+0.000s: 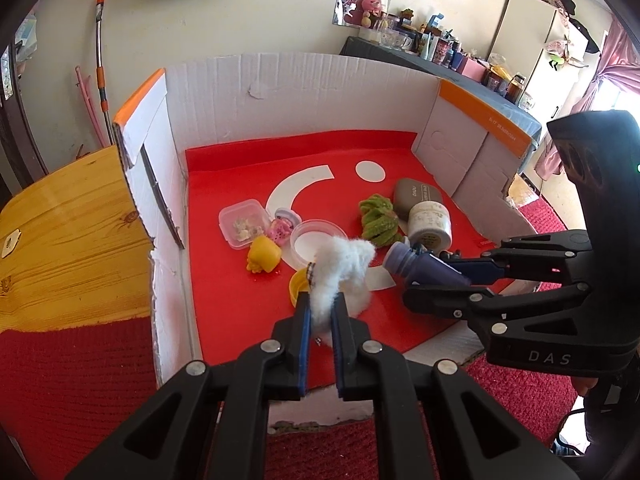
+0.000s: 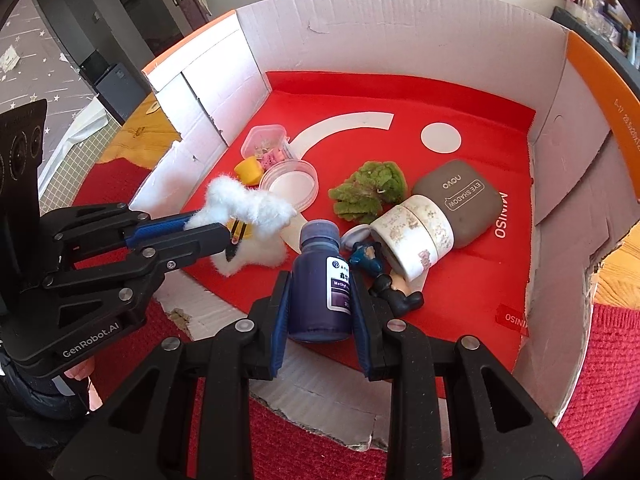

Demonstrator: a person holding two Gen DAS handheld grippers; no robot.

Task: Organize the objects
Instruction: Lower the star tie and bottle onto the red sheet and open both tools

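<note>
A fluffy white plush piece [image 1: 342, 276] hangs over the red floor of the cardboard box [image 1: 280, 92], pinched in my left gripper [image 1: 322, 314], which is shut on it. In the right wrist view the same plush piece [image 2: 248, 206] shows with the left gripper [image 2: 218, 226] at the left. My right gripper [image 2: 320, 300] is shut on a dark purple bottle [image 2: 320, 280] with a white label, held just above the box floor. From the left wrist view the purple bottle [image 1: 416, 268] sits between the right gripper's [image 1: 424, 284] fingers.
Inside the box lie a clear square container [image 1: 244, 224], a yellow toy [image 1: 262, 258], a round clear lid [image 1: 314, 242], a green fuzzy item [image 2: 370, 186], a grey eye-shadow case [image 2: 460, 200], white tape rolls [image 2: 416, 236] and a small figurine [image 2: 394, 288]. Cardboard walls surround the floor.
</note>
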